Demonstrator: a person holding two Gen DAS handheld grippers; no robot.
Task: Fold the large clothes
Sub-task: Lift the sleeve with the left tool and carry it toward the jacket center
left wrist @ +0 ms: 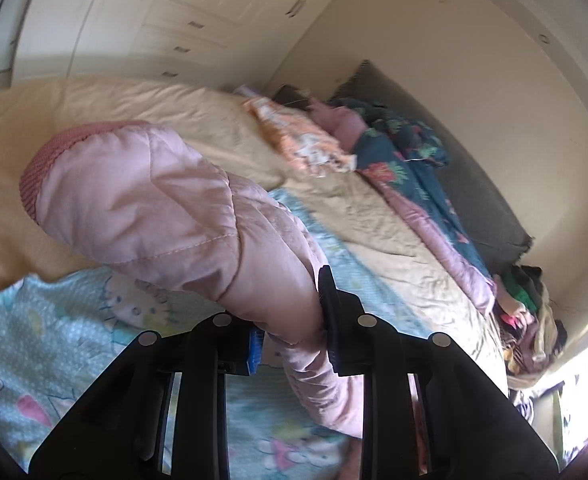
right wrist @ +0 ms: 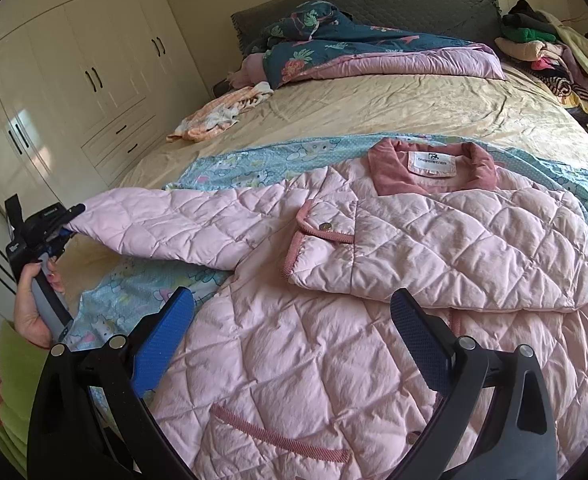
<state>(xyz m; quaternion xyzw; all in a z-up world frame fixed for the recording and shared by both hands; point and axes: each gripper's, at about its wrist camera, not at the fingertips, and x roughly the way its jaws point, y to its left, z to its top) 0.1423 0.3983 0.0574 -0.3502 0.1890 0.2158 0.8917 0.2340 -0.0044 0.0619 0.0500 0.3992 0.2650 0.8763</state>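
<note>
The task item is a pink quilted jacket (right wrist: 334, 320) laid front-up on a light blue cartoon-print sheet (right wrist: 253, 160), which is spread across a beige bedspread (right wrist: 374, 108). The collar (right wrist: 390, 178) points toward the headboard (right wrist: 374, 0). One sleeve is already folded across the chest, its trimmed cuff (right wrist: 314, 232) resting near the centre of the jacket. The other sleeve (right wrist: 165, 224) extends sideways toward the wardrobe (right wrist: 73, 60).

Left gripper (left wrist: 291, 320): the jaws are clamped on the extended sleeve near its cuff end. In the left wrist view the sleeve fabric passes between the two pads, and the ribbed cuff (left wrist: 49, 160) projects beyond them, raised clear of the bed. In the right wrist view the same gripper (right wrist: 63, 224) is seen at the sleeve tip, held by a hand (right wrist: 33, 308) with a green sleeve (right wrist: 17, 360) below it.

Right gripper (right wrist: 294, 336): the jaws stand wide apart above the lower body of the jacket. Nothing lies between the blue pads (right wrist: 165, 336); the fabric is visible beneath them.

Surroundings: a dark floral quilt (right wrist: 334, 40) with a pink underside is bunched at the head of the bed. An orange and white garment (right wrist: 217, 114) lies beside it. A pile of mixed clothes (right wrist: 554, 52) occupies the far corner of the bed.
</note>
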